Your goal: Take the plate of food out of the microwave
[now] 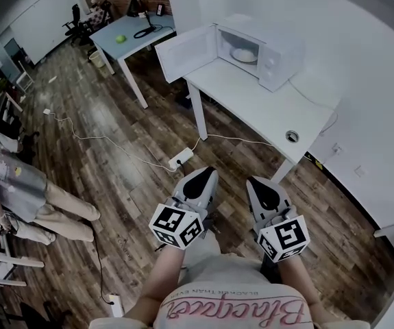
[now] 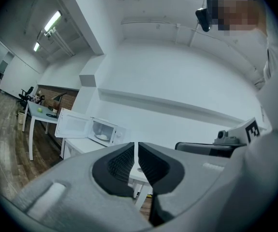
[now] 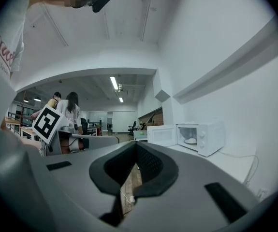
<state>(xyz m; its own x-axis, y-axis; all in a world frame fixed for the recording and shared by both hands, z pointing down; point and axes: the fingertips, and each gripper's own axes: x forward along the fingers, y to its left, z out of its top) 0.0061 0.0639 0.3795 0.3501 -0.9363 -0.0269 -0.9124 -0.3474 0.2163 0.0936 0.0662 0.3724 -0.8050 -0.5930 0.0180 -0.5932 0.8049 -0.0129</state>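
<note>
Well, my left gripper [image 1: 205, 175] and right gripper [image 1: 259, 184] both had their jaws drawn together, gripping nothing, low over the wooden floor [image 1: 114, 163]. The plate of food [image 1: 244, 55] sat well ahead of them, inside the open-doored microwave [image 1: 273, 59] on the white bench [image 1: 265, 112].
</note>
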